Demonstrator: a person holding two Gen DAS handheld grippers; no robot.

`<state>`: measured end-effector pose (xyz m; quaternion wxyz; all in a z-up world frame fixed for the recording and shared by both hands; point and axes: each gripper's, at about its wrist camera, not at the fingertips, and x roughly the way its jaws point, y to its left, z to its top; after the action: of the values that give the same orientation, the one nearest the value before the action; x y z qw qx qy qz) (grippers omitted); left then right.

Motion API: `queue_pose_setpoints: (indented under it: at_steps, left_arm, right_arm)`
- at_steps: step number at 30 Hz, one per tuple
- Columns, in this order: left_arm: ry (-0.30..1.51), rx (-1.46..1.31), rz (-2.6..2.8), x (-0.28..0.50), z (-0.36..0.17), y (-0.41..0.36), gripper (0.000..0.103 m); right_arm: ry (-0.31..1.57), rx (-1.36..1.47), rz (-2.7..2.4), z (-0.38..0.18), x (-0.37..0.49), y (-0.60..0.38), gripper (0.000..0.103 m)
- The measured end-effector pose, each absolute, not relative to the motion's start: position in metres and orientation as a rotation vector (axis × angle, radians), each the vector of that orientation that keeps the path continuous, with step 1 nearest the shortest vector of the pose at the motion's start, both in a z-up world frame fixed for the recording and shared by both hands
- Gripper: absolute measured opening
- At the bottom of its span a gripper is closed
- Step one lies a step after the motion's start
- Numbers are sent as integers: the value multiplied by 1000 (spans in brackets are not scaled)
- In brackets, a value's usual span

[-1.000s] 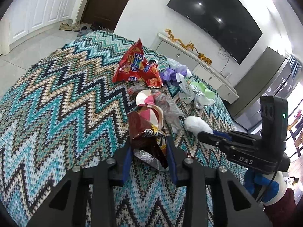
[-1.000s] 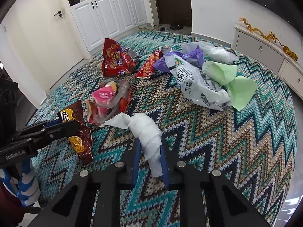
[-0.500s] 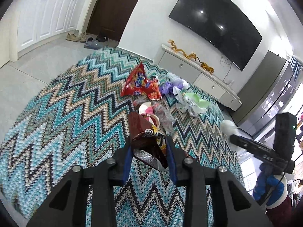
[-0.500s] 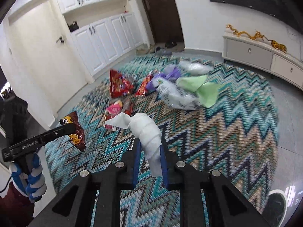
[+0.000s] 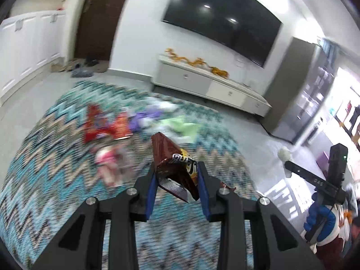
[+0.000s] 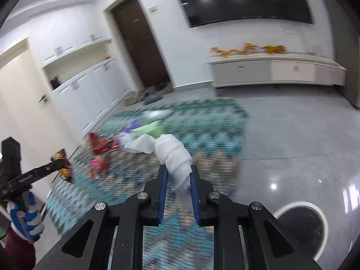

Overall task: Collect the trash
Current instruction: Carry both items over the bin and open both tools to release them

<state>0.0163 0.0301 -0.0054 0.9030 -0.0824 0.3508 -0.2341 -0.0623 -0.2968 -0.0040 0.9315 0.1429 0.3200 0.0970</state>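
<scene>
My left gripper (image 5: 176, 168) is shut on a brown snack bag (image 5: 173, 164) and holds it high above the zigzag rug (image 5: 56, 153); the bag also shows in the right wrist view (image 6: 63, 165). My right gripper (image 6: 178, 171) is shut on a white crumpled tissue (image 6: 173, 155), also raised above the rug; the tissue shows at the right of the left wrist view (image 5: 284, 153). On the rug lie a red chip bag (image 5: 96, 126), a pink wrapper (image 5: 108, 162), a purple bag (image 5: 144, 119) and a green bag (image 5: 182, 126).
A round white-rimmed trash bin (image 6: 301, 227) stands on the grey tiled floor at the lower right. A white TV cabinet (image 5: 209, 87) runs along the far wall under a TV. White cupboards (image 6: 78, 94) and a brown door (image 6: 139, 40) stand to the left.
Both grippers have risen and pulled back from the rug with their loads; the trash pile looks smaller and farther. The right view has swung toward the tiled floor, and the bin has come into view.
</scene>
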Motion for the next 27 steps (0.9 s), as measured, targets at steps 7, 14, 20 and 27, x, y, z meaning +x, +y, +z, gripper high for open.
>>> queue_pose_setpoints:
  at_steps: [7,14,20,27]
  left_arm:
    - [748,-55,-659,18,2,-81,31]
    - [827,45,-804,17,-15,-196,31]
    - [906,128,-886,14,-44,-284,34]
    - [942,184,-949,-1,-63,-357,51]
  right_arm:
    - [642,380,1,-24,-107,-386,19]
    - [683,455,-156,-57,-144,-454,19]
    - [750,504,-226,-97,-157,-483,20]
    - [812,560,-281,-134,-162,-507,26]
